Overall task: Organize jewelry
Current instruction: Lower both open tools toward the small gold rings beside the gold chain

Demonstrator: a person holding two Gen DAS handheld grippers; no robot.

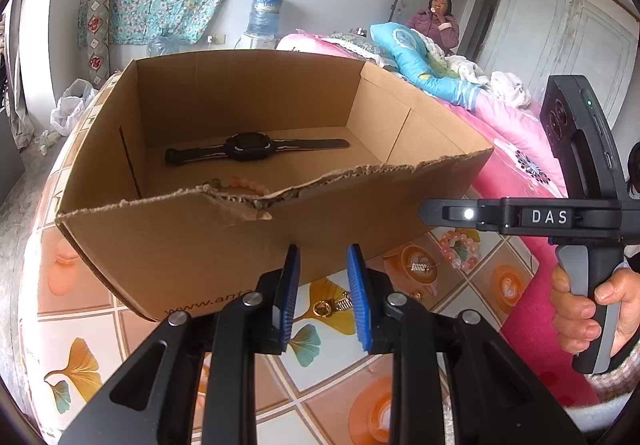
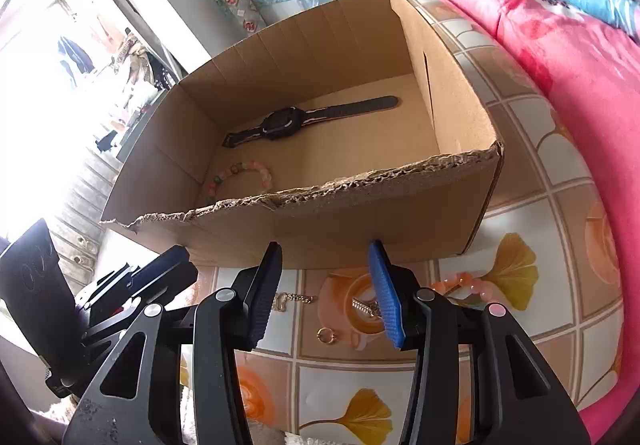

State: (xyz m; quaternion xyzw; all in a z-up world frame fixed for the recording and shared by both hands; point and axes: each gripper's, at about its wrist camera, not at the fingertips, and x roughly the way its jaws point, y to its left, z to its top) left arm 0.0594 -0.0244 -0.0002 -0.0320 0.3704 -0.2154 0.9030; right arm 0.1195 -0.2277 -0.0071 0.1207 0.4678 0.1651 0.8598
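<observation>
Grippers both empty, jaws apart, in front of cardboard box on tiled tablecloth.

Left gripper: blue pads a narrow gap apart, nothing between them, hovering over a gold ring just in front of the box's torn near wall. Right gripper: pads set wider, nothing clamped; below them on the cloth lie a gold ring, a small gold chain piece and a rhinestone piece, with a pink bead bracelet off to its right. Inside the box: black watch lying flat toward the far wall, pastel bead bracelet at the near-left corner. Person's hand grips the right gripper's handle, seen from the left wrist view. Pink quilt alongside the table.
</observation>
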